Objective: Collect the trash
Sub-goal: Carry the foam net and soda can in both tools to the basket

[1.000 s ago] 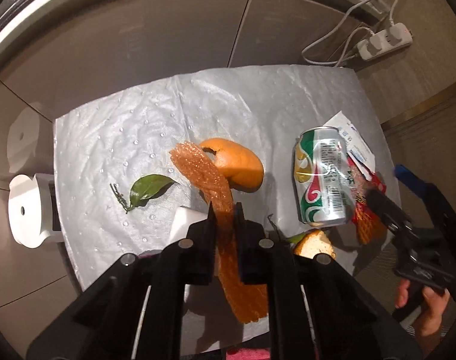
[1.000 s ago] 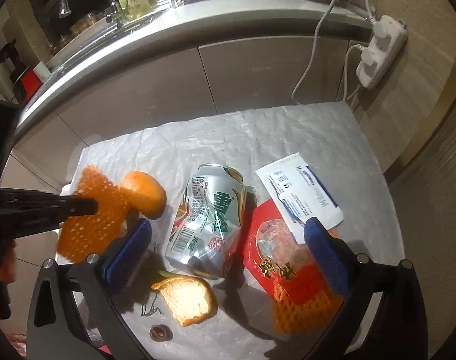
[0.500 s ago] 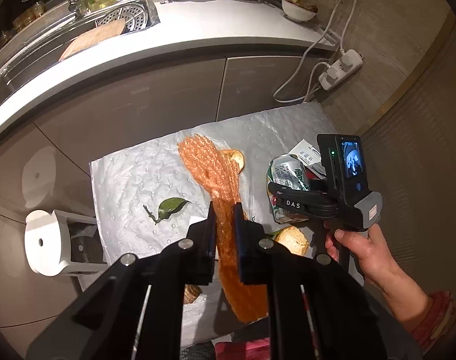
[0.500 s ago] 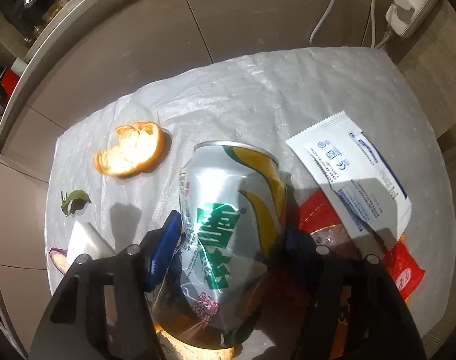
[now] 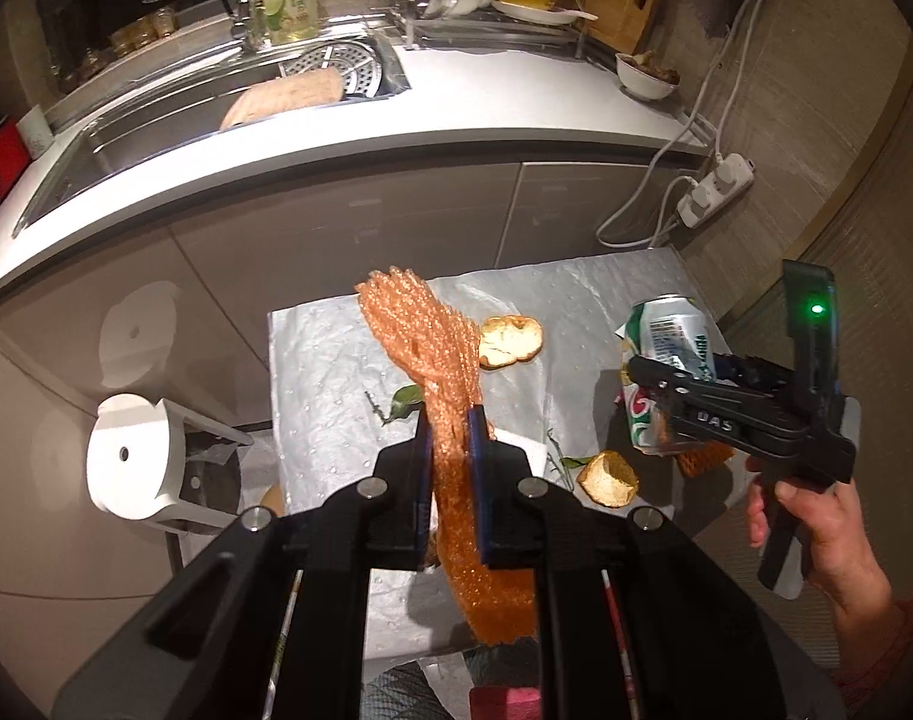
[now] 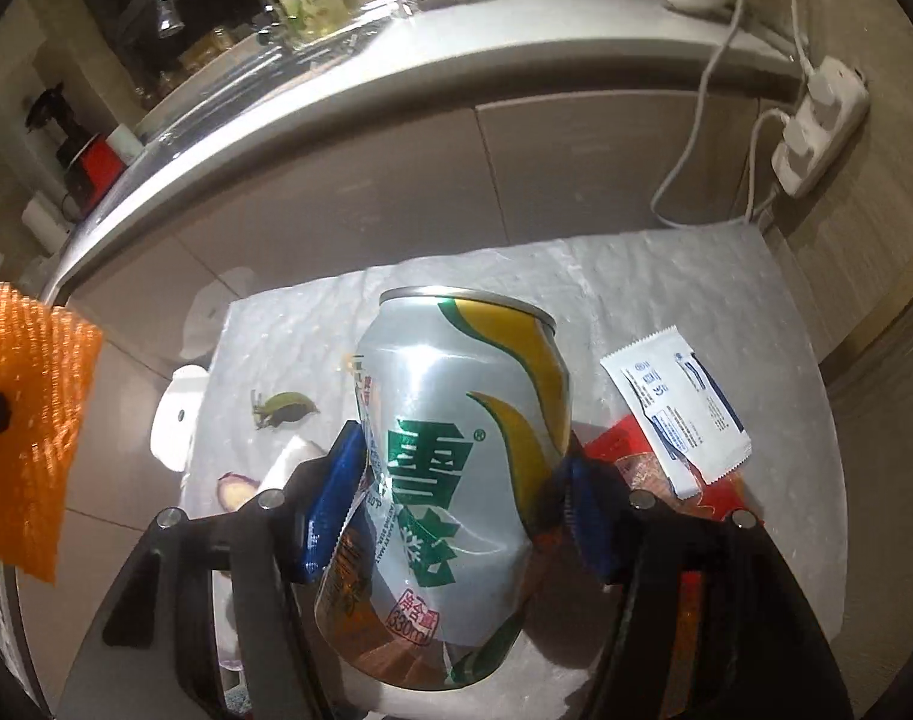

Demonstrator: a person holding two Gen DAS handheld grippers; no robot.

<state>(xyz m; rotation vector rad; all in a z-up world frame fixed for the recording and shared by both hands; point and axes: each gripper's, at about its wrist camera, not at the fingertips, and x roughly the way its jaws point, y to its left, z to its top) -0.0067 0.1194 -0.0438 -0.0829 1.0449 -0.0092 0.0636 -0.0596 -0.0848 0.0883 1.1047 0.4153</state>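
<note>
The left tongs (image 5: 450, 438) are clamped on a strip of orange foam netting (image 5: 432, 348), which sticks up past the fingertips toward 12 o'clock and hangs down behind them toward 6 o'clock, clear of the silver sheet (image 5: 312, 372) spread on the floor. In the right wrist view that same netting shows at 9 o'clock as an orange mesh patch.

The right tongs (image 6: 462, 480) grip a dented silver, green and yellow drink can (image 6: 456, 450), blue pads pressing its sides at 9 and 3 o'clock. The can is held above the sheet, top end pointing toward 12 o'clock. From the left wrist view the right tongs and can sit at 3 o'clock, with the person's hand (image 5: 816, 516) on the handle.

Lying on the sheet: a piece of orange peel (image 5: 510, 342) just at 3 o'clock of the netting, a green leaf (image 5: 405, 402), a second peel piece (image 5: 609, 477) at 4 o'clock, a white sachet (image 6: 678, 408) and a red wrapper (image 6: 630, 450) touching it underneath. A white stool (image 5: 132, 462) stands at 9 o'clock beside the sheet
</note>
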